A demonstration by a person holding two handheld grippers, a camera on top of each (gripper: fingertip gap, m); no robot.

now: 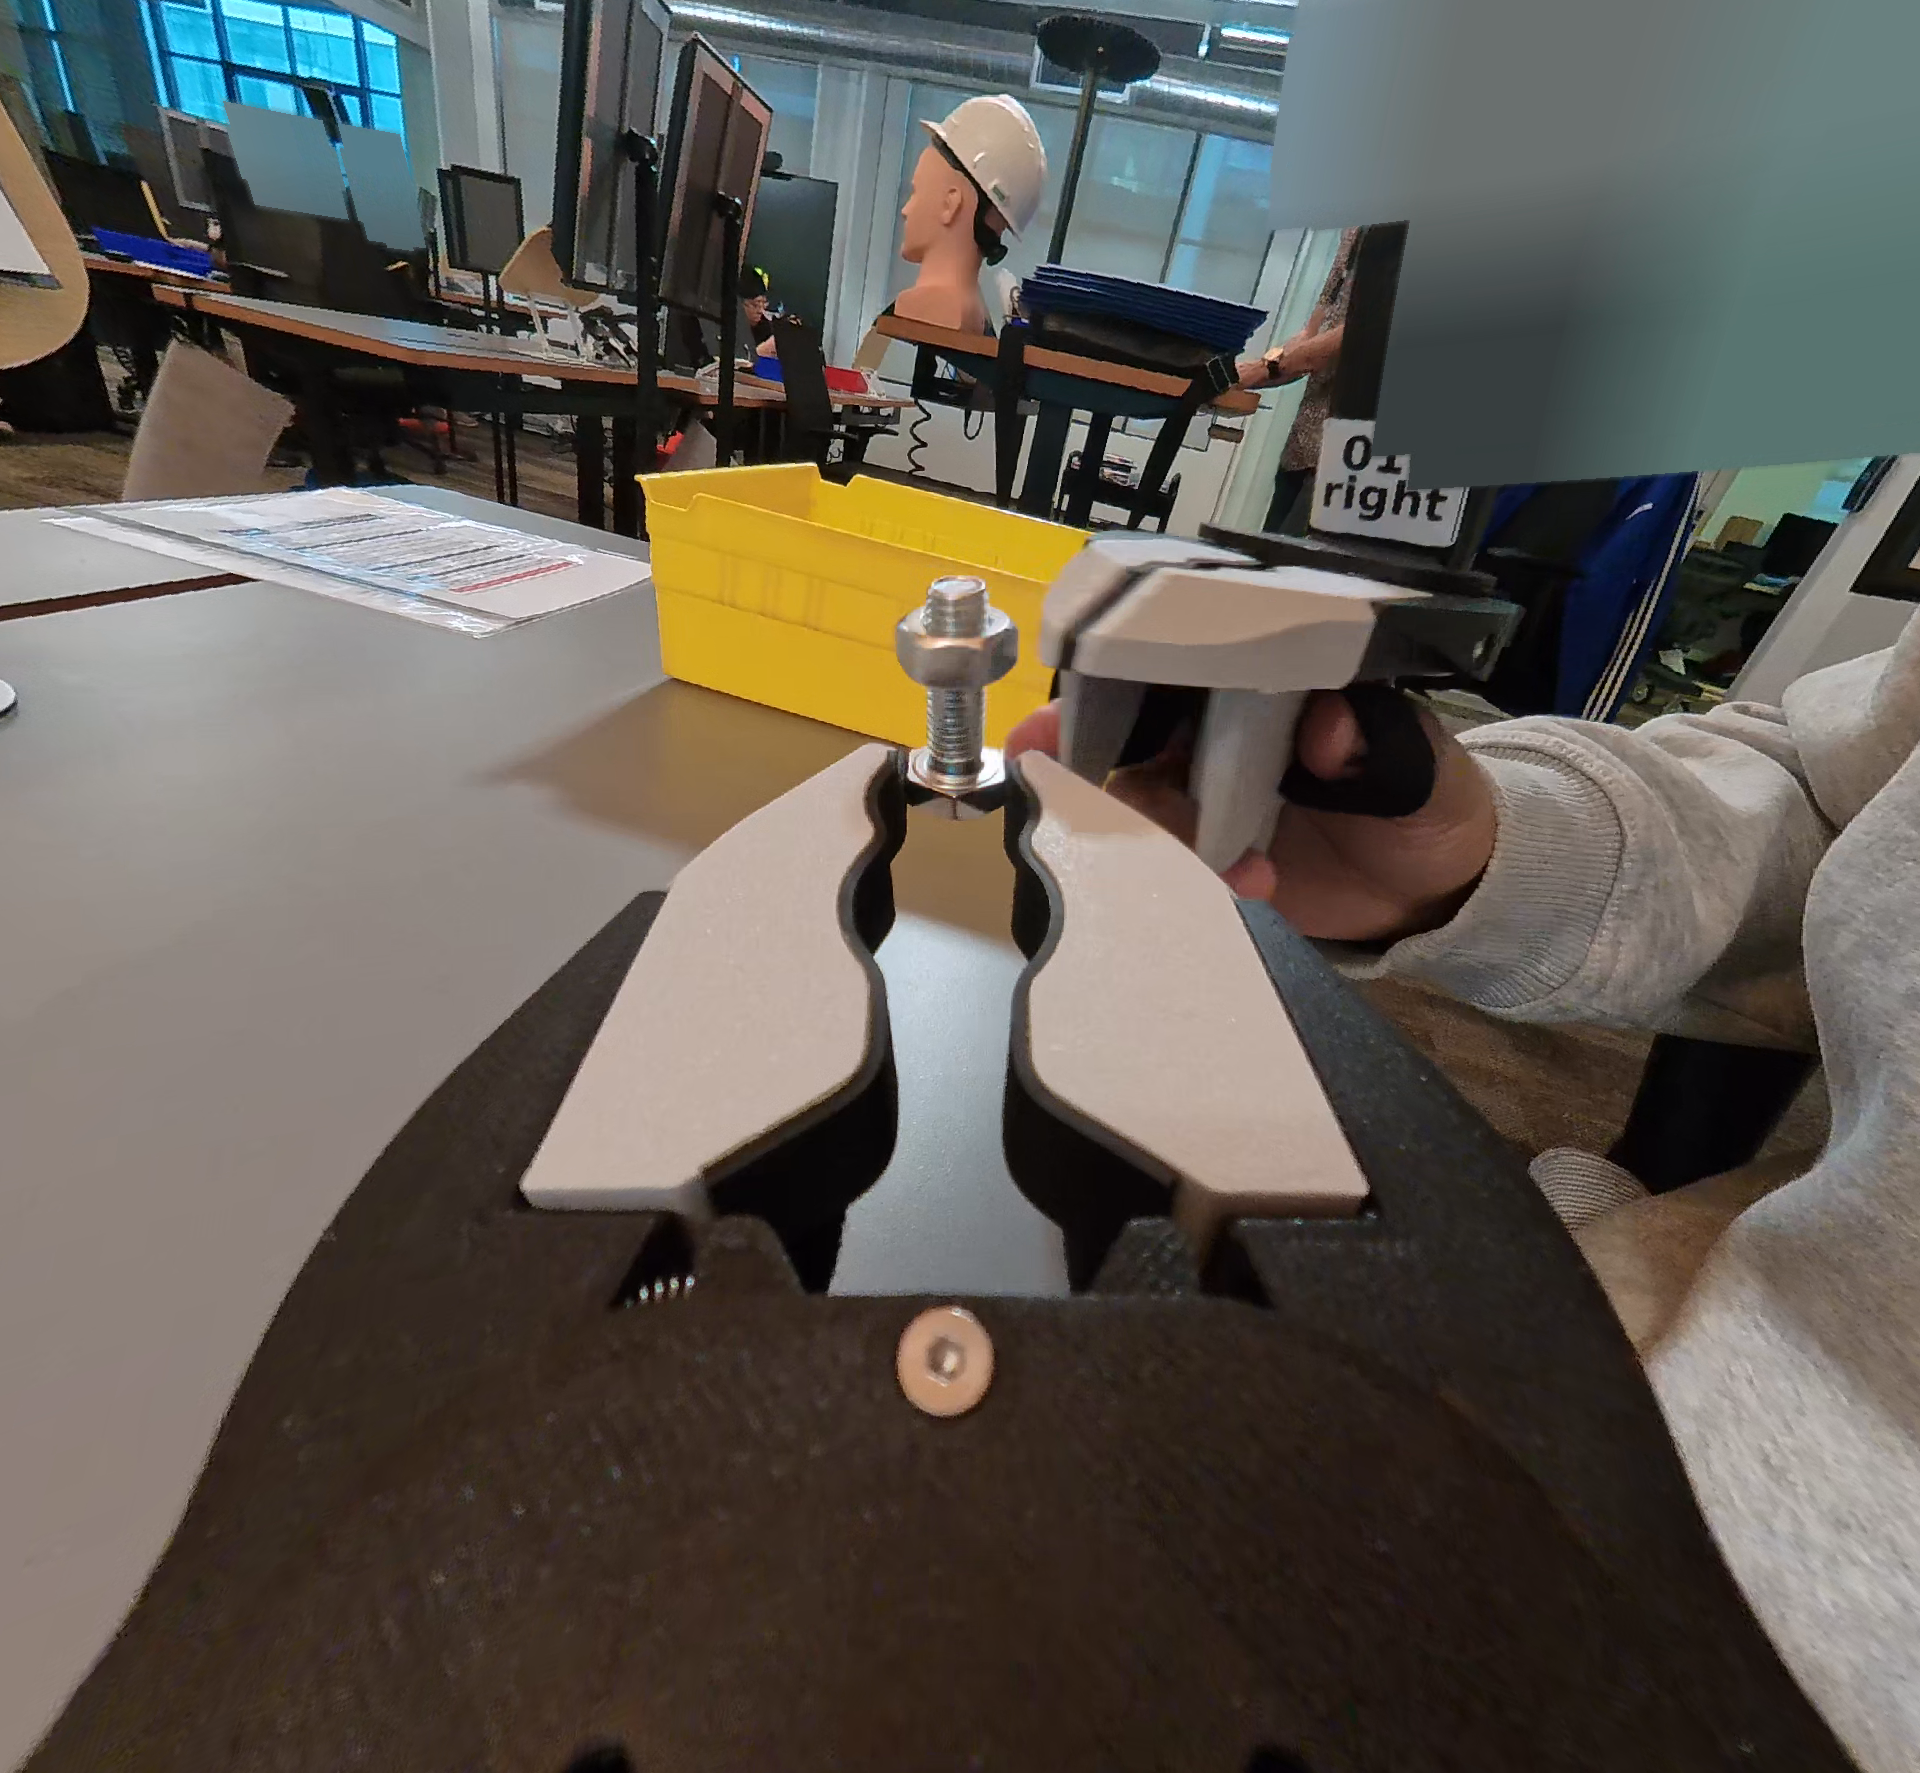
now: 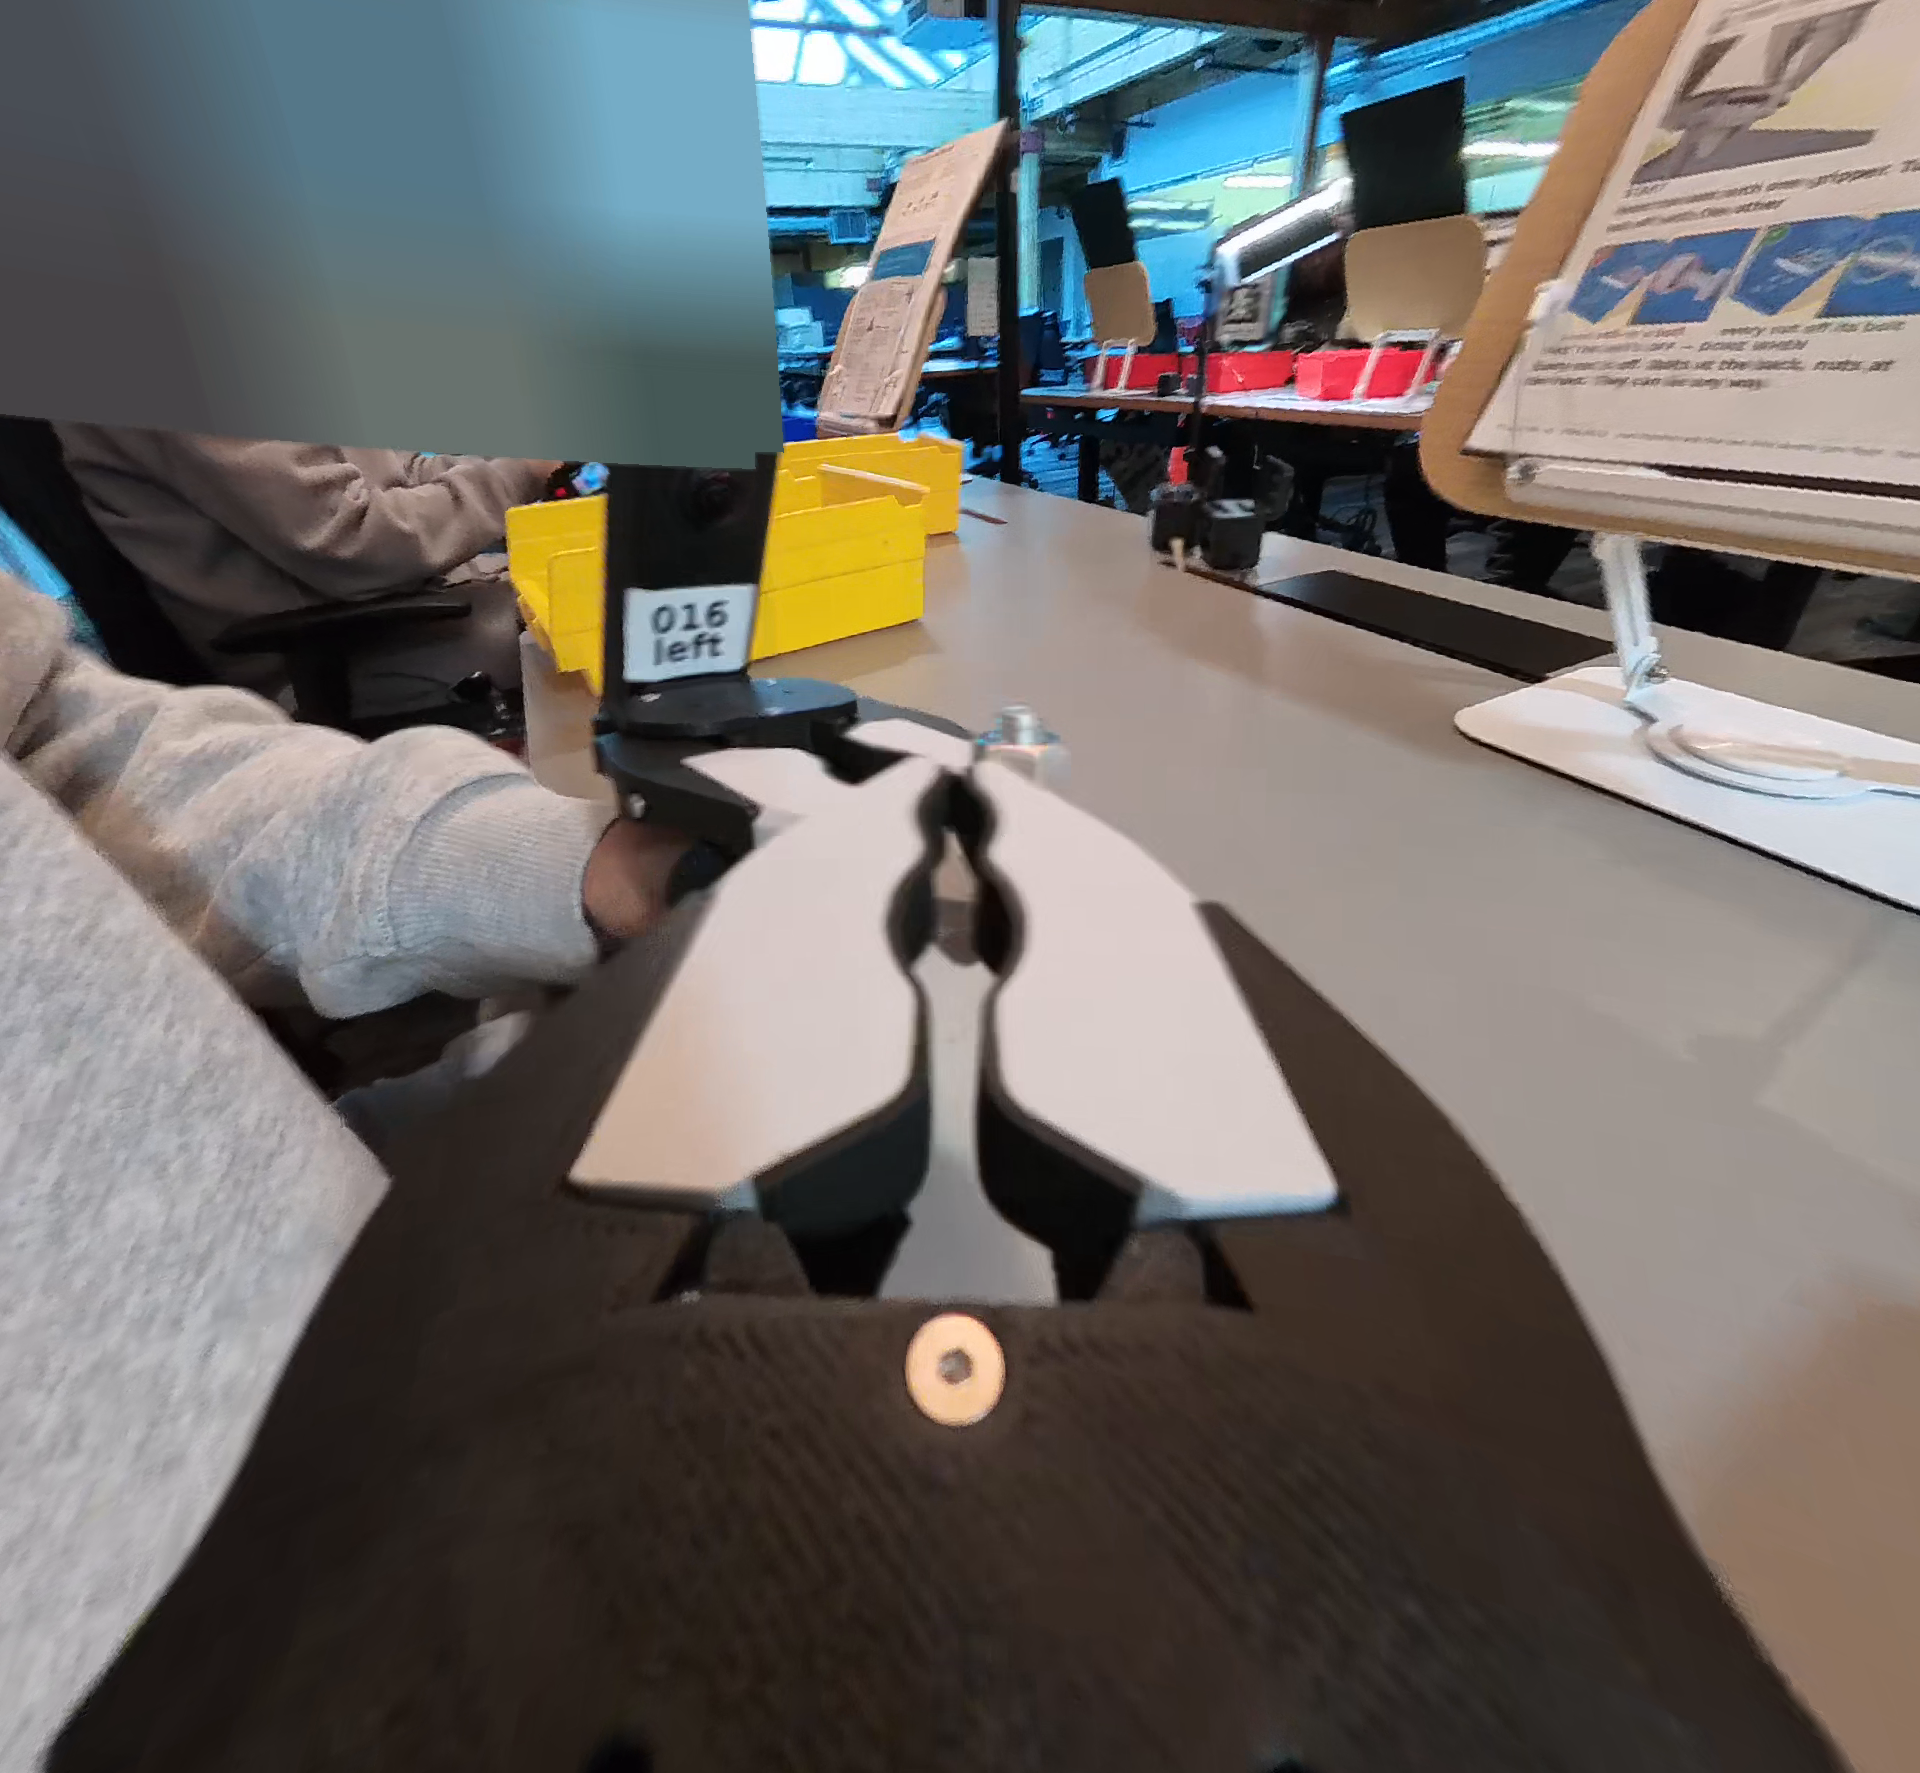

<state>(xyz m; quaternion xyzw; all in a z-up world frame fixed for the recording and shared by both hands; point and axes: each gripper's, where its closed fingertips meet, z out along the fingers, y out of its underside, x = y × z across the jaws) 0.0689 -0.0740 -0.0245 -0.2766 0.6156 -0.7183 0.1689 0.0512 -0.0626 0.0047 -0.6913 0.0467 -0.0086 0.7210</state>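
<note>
My left gripper (image 1: 951, 783) is shut on the hex head of a silver bolt (image 1: 956, 721) and holds it upright above the grey table (image 1: 312, 840). A silver nut (image 1: 956, 645) sits on the thread near the bolt's top. My right gripper (image 1: 1051, 627) is shut and empty, level with the nut and just to its right, with a small gap between them. In the right wrist view, my right gripper (image 2: 961, 778) is shut, and the nut (image 2: 1020, 738) shows blurred just beyond its tips. The left gripper's fingers (image 2: 899, 736) come in from the left.
A yellow bin (image 1: 790, 580) stands on the table behind the bolt and also shows in the right wrist view (image 2: 831, 570). A laminated sheet (image 1: 384, 560) lies at the far left. A document stand (image 2: 1714, 269) with a white base (image 2: 1662, 747) stands to the right. The tips of both grippers are at nearly the same place.
</note>
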